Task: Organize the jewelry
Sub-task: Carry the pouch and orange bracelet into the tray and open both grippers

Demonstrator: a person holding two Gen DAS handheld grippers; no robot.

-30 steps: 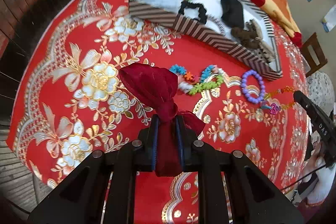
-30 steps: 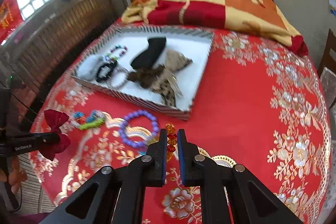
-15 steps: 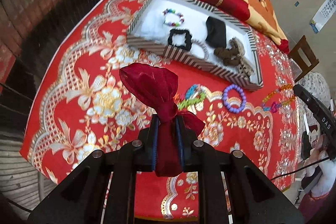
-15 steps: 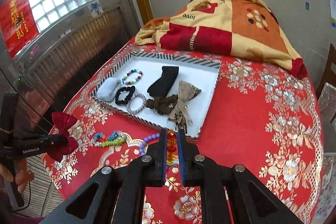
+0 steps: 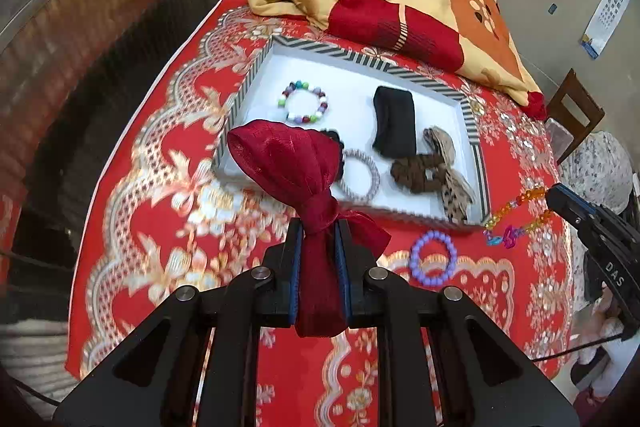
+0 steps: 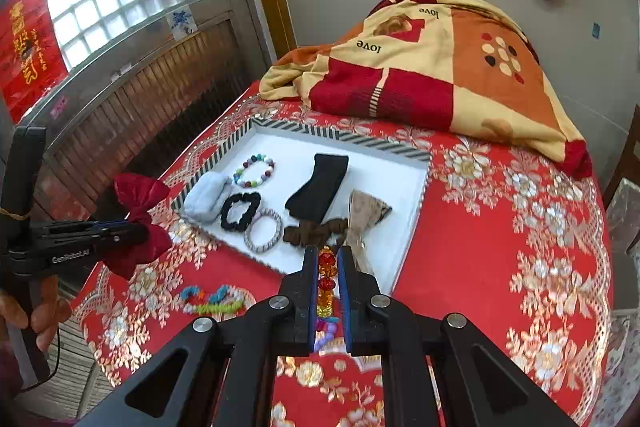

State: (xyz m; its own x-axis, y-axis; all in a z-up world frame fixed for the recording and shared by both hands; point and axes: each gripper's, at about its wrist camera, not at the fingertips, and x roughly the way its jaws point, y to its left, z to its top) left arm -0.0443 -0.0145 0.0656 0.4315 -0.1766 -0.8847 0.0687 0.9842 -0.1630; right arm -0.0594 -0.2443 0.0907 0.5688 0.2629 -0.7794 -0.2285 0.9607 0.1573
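My left gripper [image 5: 319, 227] clamps the red bow [image 5: 288, 163] above the striped tray's [image 5: 476, 131] near-left corner, while my right gripper [image 6: 327, 259] pinches the orange bead strand [image 6: 326, 279] at its near edge.

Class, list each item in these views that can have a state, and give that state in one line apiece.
left gripper: shut on red bow, lifted
right gripper: shut on orange bead bracelet, lifted
striped tray: partly filled
purple bracelet: on cloth, outside tray
colourful bead pile: on cloth, outside tray
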